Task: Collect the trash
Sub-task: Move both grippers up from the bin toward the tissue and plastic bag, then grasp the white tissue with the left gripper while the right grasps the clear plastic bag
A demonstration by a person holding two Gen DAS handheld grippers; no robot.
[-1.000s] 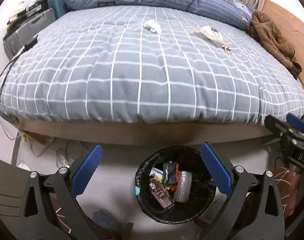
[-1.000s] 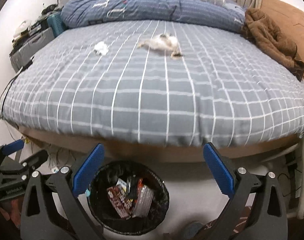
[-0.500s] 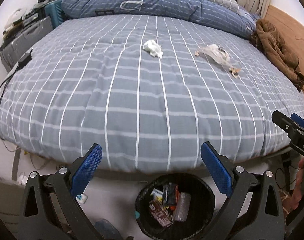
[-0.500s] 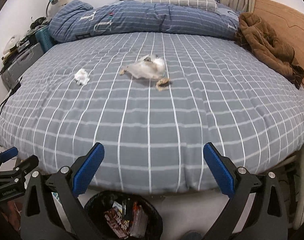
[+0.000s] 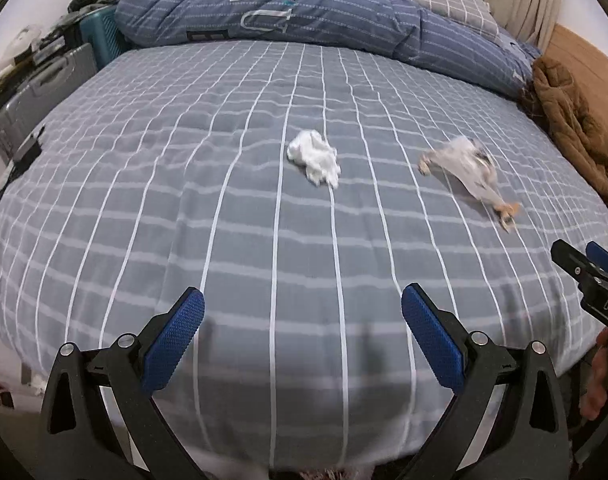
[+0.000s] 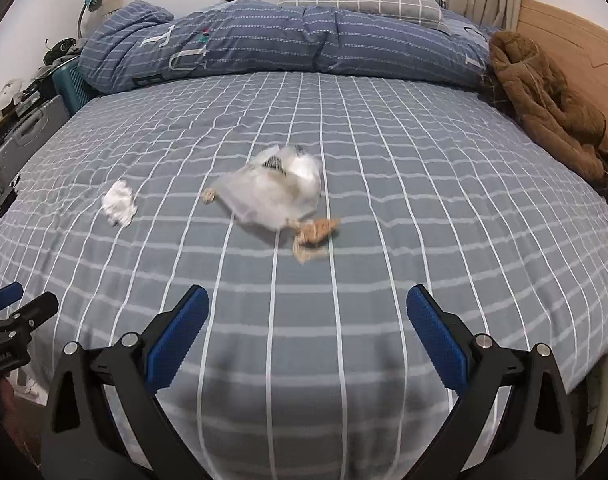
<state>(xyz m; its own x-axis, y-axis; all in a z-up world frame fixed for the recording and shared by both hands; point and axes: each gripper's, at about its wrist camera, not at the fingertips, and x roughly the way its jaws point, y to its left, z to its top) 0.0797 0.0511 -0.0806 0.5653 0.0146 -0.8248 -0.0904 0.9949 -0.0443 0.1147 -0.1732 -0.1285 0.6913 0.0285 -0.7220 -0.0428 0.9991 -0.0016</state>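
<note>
While both the left tongs (image 5: 302, 330) and right tongs (image 6: 307, 330) hang released over the bed (image 6: 383, 168), the crumpled tissue (image 5: 315, 157) lies at twelve o'clock of the left pair, with the clear plastic wrapper (image 6: 274, 190) at its two o'clock.

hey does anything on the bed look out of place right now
Yes. A crumpled white tissue and a clear plastic bag with tan scraps spilling beside it lie loose mid-bed on the grey checked cover. A brown jacket is heaped at the headboard edge. Both tongs hang open and empty.
</note>
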